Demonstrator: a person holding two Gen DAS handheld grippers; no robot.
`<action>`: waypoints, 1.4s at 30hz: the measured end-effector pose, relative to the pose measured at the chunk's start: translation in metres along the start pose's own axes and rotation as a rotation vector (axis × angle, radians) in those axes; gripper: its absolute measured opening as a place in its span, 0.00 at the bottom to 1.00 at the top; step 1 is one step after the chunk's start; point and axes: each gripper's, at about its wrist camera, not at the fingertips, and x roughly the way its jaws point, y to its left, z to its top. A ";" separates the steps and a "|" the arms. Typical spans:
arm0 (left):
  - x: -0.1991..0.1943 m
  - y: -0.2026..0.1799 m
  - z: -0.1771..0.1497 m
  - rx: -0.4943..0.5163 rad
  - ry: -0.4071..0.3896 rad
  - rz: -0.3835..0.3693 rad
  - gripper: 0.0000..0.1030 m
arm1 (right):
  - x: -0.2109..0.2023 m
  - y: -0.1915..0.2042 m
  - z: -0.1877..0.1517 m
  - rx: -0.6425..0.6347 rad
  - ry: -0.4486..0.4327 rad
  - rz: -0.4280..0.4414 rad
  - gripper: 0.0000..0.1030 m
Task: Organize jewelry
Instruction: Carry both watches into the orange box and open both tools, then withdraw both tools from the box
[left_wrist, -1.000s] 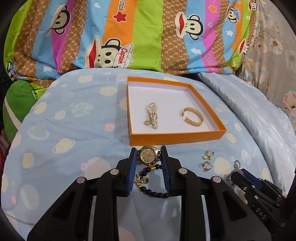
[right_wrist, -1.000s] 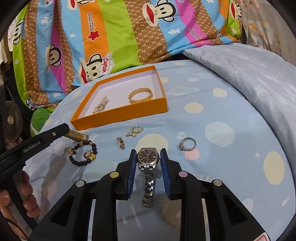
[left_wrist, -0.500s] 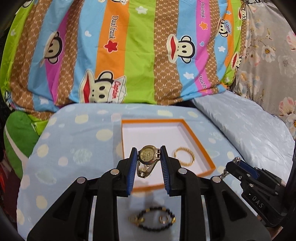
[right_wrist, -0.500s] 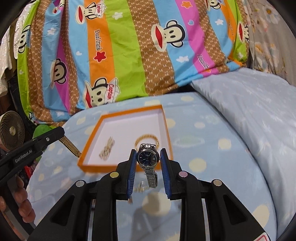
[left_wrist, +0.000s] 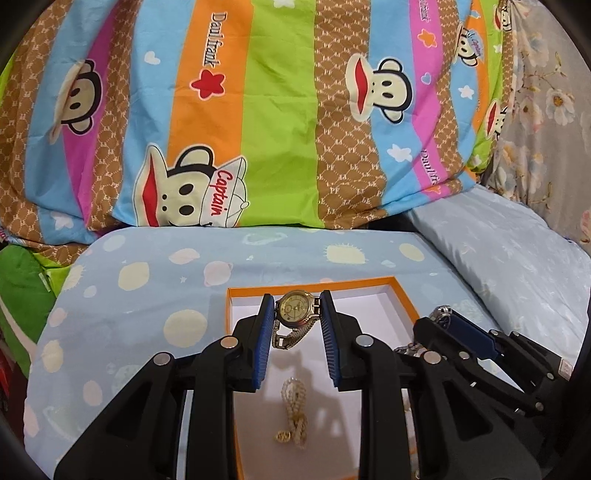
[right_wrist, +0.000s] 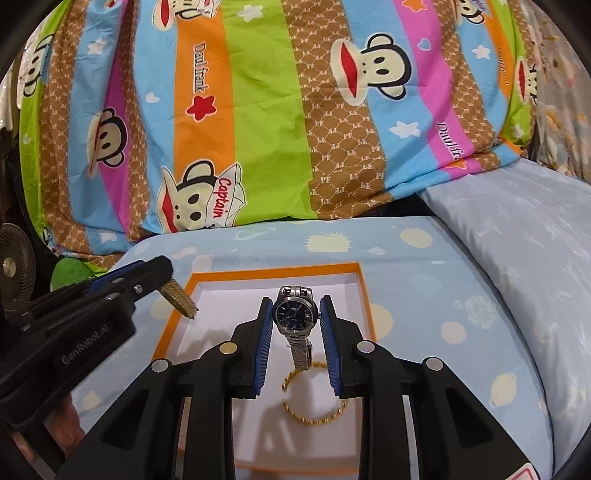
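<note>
My left gripper (left_wrist: 296, 312) is shut on a gold watch (left_wrist: 295, 311) and holds it above the orange-rimmed white tray (left_wrist: 314, 286). A pearl chain (left_wrist: 294, 413) lies in the tray below it. My right gripper (right_wrist: 295, 314) is shut on a silver watch with a blue dial (right_wrist: 294, 313), also above the tray (right_wrist: 273, 274); its strap hangs over a gold bracelet (right_wrist: 314, 397) in the tray. Each gripper shows in the other's view: the right one on the right of the left wrist view (left_wrist: 439, 314), the left one on the left of the right wrist view (right_wrist: 162, 273), with the gold strap (right_wrist: 179, 300) hanging from it.
The tray lies on a light blue planet-print sheet (left_wrist: 147, 288). A striped monkey-print quilt (left_wrist: 277, 110) rises behind. A pale blue pillow (right_wrist: 535, 240) lies at the right. A fan (right_wrist: 14, 269) stands at the far left.
Both grippers have lifted their watches off the sheet and carried them forward over the tray. The beaded bracelet, earrings and ring have dropped out of view.
</note>
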 end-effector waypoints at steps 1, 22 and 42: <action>0.008 0.000 -0.001 0.001 0.009 0.002 0.24 | 0.007 0.001 0.000 -0.005 0.008 -0.001 0.24; 0.032 0.008 -0.011 -0.013 0.019 0.045 0.24 | 0.020 -0.004 -0.004 0.007 0.009 0.001 0.26; -0.094 0.036 -0.141 -0.085 0.097 0.005 0.26 | -0.108 -0.040 -0.141 0.146 0.085 0.007 0.32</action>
